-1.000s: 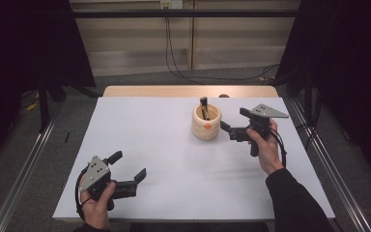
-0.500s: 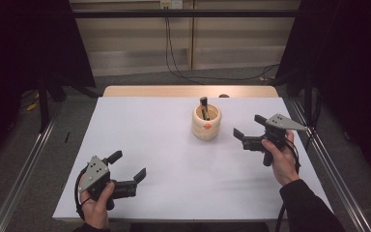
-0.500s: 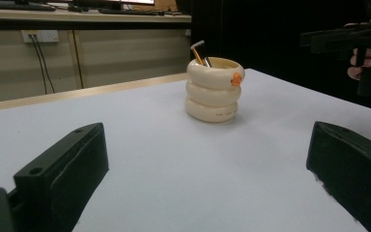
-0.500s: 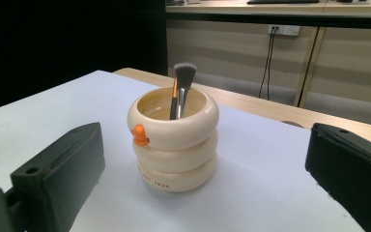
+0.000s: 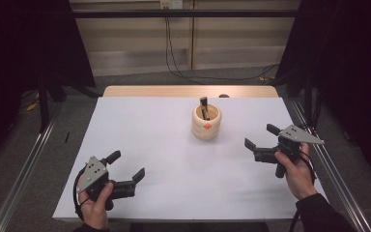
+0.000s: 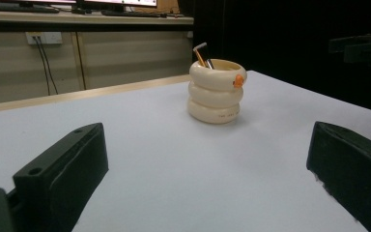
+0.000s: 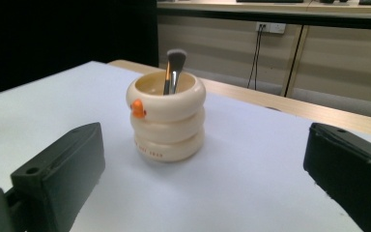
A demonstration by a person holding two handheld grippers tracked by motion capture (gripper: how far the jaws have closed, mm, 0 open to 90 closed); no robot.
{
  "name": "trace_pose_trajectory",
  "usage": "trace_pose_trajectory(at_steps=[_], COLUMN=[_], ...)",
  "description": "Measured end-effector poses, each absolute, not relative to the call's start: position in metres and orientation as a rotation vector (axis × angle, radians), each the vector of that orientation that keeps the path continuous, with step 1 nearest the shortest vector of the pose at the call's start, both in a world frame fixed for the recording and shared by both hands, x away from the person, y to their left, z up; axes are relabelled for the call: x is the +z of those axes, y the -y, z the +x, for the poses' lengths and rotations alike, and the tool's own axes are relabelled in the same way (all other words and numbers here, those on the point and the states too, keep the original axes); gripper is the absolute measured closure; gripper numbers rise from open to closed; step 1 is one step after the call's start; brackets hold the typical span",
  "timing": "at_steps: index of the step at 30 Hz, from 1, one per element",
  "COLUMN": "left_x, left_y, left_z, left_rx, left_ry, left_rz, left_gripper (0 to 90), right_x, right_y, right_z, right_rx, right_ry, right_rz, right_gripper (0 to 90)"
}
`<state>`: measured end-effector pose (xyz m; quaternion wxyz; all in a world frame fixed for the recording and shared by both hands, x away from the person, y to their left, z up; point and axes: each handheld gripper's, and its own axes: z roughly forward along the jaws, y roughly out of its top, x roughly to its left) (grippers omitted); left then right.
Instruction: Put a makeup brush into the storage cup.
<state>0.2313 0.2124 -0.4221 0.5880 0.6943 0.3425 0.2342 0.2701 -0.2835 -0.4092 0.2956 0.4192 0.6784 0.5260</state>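
I see the cream, three-ringed ceramic holder (image 5: pixel 206 122) standing upright on the white surface (image 5: pixel 174 159), toward its far middle; its long axis runs straight up, its open mouth facing the ceiling; a small orange knob (image 7: pixel 137 108) sits on its top ring. Inside it a makeup brush with a dark bristle head (image 7: pixel 172 69) leans against the rim, handle down, bristles up and tilted slightly away from vertical.

My left gripper (image 5: pixel 125 169) hangs over the near left corner of the surface, well apart from the holder; its jaws are spread wide and hold nothing. My right gripper (image 5: pixel 261 137) sits near the right edge, nearer the holder but not touching it; its jaws are likewise spread wide and bare, pointed leftward across the surface.
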Motion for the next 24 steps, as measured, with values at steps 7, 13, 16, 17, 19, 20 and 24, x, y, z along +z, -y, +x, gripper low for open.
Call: trace_pose_trajectory(at_steps=[7,13,16,17,19,20,24], left_x=[-0.422,-0.423,-0.423,-0.423,-0.423,-0.424,-0.424], left_y=[-0.215,-0.212,-0.212,-0.212,-0.212,-0.211,-0.212], left_z=[0.230,0.229,0.228,0.227,0.226,0.225,0.223], left_rx=[0.544,0.544,0.544,0.544,0.540,0.536,0.544], left_ry=[-0.798,-0.809,-0.802,-0.803,-0.805,-0.809,-0.812], left_rz=[1.617,1.623,1.621,1.622,1.622,1.621,1.621], left_gripper=[0.9,0.9,0.9,0.9,0.8,0.8,0.9], right_x=[-0.411,-0.421,-0.422,-0.422,-0.424,-0.425,-0.430], right_y=[0.293,0.304,0.308,0.310,0.311,0.313,0.317], right_z=[0.244,0.221,0.213,0.211,0.206,0.203,0.193], right_rx=[1.397,1.401,1.408,1.408,1.409,1.408,1.393], right_ry=[-1.765,-1.709,-1.695,-1.701,-1.699,-1.701,-1.699], right_rz=[1.100,1.146,1.170,1.166,1.174,1.180,1.202], right_gripper=[1.7,1.8,2.1,2.2,2.2,2.2,2.1])
